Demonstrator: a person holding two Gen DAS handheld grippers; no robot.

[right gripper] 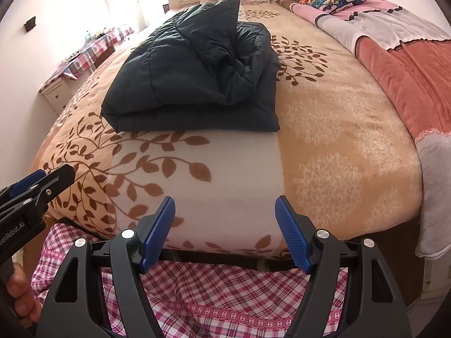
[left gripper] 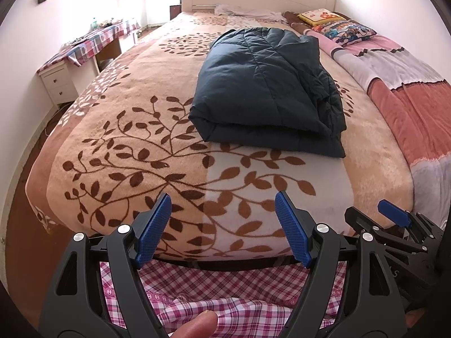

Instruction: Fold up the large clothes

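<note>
A dark navy padded jacket (left gripper: 265,84) lies folded into a thick bundle in the middle of the bed (left gripper: 141,129), a loose part bunched on its right side. In the right wrist view the same jacket (right gripper: 194,70) sits ahead and to the left. My left gripper (left gripper: 224,231) hovers over the bed's near edge, its blue pads wide apart and nothing between them. My right gripper (right gripper: 225,232) is open and empty too, also at the near edge, well short of the jacket. Each gripper shows at the side of the other's view.
The bed carries a beige blanket with brown leaf print. A pink and grey quilt (left gripper: 408,90) and pillows (left gripper: 344,29) lie along its right side. A white bedside cabinet (left gripper: 57,83) and a checked-cloth table (left gripper: 93,40) stand to the left. Pink checked fabric (right gripper: 225,295) hangs below the bed edge.
</note>
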